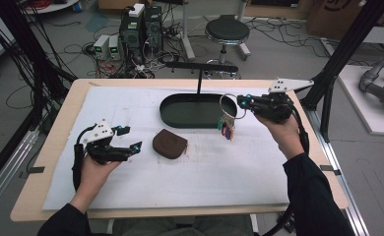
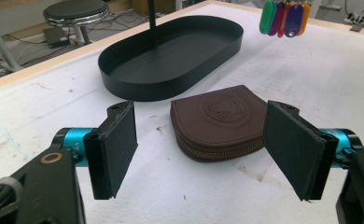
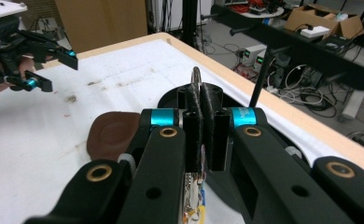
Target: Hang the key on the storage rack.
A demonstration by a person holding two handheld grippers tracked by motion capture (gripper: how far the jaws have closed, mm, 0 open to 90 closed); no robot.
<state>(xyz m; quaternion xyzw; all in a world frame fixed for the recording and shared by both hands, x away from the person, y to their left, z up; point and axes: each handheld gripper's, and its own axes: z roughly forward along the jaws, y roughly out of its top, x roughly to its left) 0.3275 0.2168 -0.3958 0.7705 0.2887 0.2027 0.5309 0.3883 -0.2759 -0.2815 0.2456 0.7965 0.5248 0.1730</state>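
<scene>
Right tool (image 1: 242,102) is clenched on a metal key ring (image 1: 228,104), held up near the tray's 3 o'clock end w/ the coloured tags (image 1: 227,129) dangling free, prob. so they can be hung on the stand's crossbar (image 1: 201,66) or dropped in the black oval tray (image 1: 190,111). Left tool (image 2: 201,149) is released, pads wide, low over the worktop (image 1: 131,191) at 9 o'clock of the brown zip pouch (image 2: 220,121), lined up to straddle it, not yet touching.
</scene>
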